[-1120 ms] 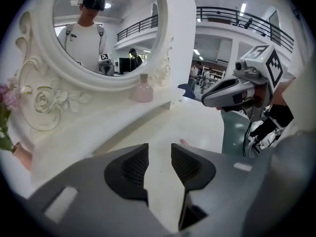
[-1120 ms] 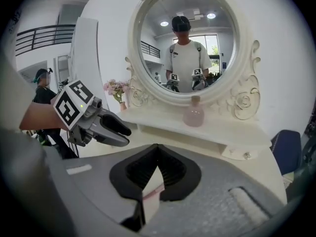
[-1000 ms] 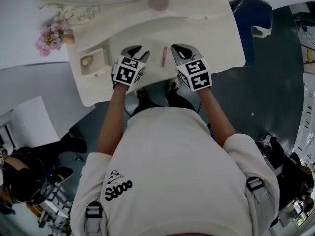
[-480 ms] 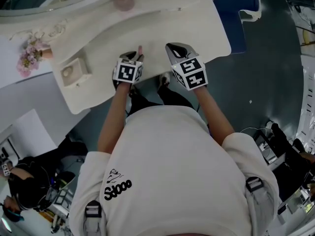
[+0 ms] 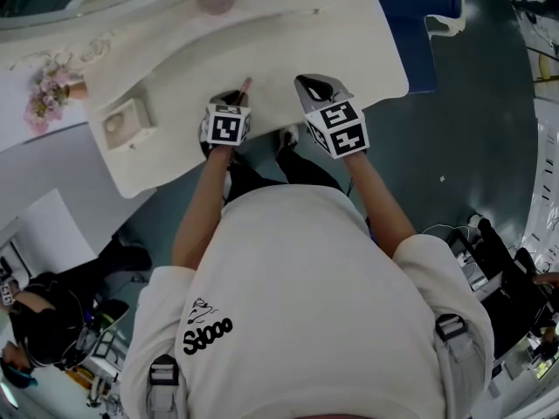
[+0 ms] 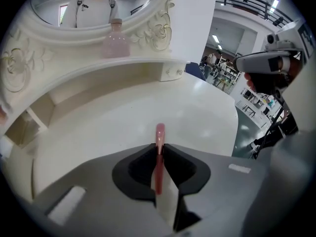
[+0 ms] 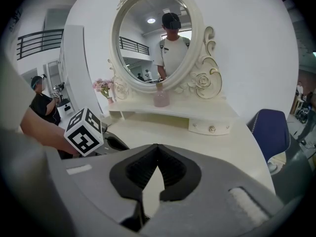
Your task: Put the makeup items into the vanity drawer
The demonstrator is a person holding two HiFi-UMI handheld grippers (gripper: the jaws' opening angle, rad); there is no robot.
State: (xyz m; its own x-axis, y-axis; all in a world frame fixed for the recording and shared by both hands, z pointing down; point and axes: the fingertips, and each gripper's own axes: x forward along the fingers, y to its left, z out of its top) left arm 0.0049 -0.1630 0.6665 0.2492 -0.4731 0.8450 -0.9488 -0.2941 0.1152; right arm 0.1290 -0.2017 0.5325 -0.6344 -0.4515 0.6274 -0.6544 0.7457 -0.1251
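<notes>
Left gripper (image 6: 159, 146), nearest to me: the jaws have just been closing and now clench a slim pink makeup stick (image 6: 158, 174). Its rounded tip pokes out past them, over the tabletop. The jaws cover the lower end, so I can't tell if it touches the surface. In the head view only the tip shows, just above the marker cube at centre frame. The stick is glossy rose and thin as a pencil.

Right gripper (image 7: 157, 147): the jaw tips are pressed together with nothing between them. It sits to the right of the left one.

The cream vanity top (image 5: 341, 51) is smooth, with a curved front edge. Further back, a small drawer (image 7: 211, 127) with a knob sits under the raised shelf, its front shut. A pink bottle (image 7: 161, 98) stands on the shelf below an oval mirror (image 7: 157, 38). A blue chair (image 7: 269, 127) at right is cut off by the frame edge.
</notes>
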